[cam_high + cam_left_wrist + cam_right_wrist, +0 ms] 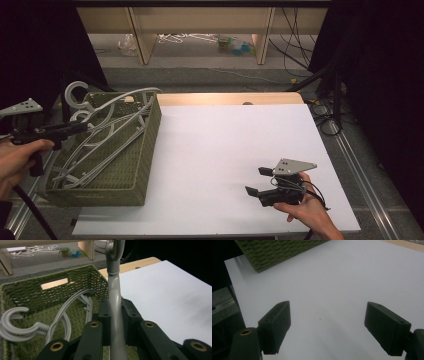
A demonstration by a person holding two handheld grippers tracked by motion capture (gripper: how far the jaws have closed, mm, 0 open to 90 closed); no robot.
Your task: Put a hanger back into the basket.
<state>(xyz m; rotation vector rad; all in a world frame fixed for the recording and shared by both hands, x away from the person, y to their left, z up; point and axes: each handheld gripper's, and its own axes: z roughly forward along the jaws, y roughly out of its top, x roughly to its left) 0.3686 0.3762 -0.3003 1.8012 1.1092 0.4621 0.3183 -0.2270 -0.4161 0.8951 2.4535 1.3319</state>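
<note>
Room: dim, black drapes to either side, a pale wooden shelf frame at the back with clutter on the floor under it
Tabletop point(235, 150): white sheet, bare apart from what we list here
Basket point(145, 150): green woven, at the left edge, holding a tangle of grey hangers point(87, 160)
Our left gripper point(115, 315): fingers pressed tight on the neck of one grey hanger point(116, 302) – its hook rises straight up past the fingers, over the basket's left rim
Our right gripper point(327, 327): fingers spread wide with nothing between them, low over the tabletop near the front right
Step in hand: we judge that we are drawing one hanger out of the basket
Next move: lift it up and away toward the open tabletop – slowly, keeping the pinch on the neck
In the way: the other hangers overlap it, and a hooked one point(20, 325) lies just beside; they may snag and come along
Basket wall: the hanger's arms must clear it
</note>
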